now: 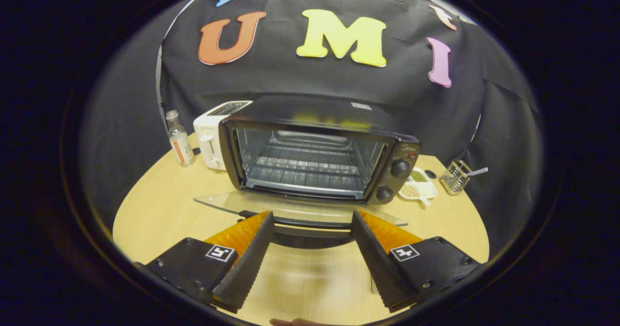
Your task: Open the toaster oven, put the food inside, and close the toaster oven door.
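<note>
A black toaster oven (319, 147) stands on the wooden table (160, 209) with its glass door (295, 207) swung fully down and flat. Inside, a wire rack (305, 163) is bare. The door's dark handle (312, 231) runs across just ahead of my gripper (312, 219), between the two fingertips. My fingers stand wide apart and press on nothing. Two knobs (399, 168) sit on the oven's right panel.
A white pop-up toaster (213, 139) and a small clear bottle (180, 139) stand left of the oven. To its right lie a white dish with grains (417, 186) and a wire basket with a utensil (457, 176). A fingertip (295, 322) shows below the fingers.
</note>
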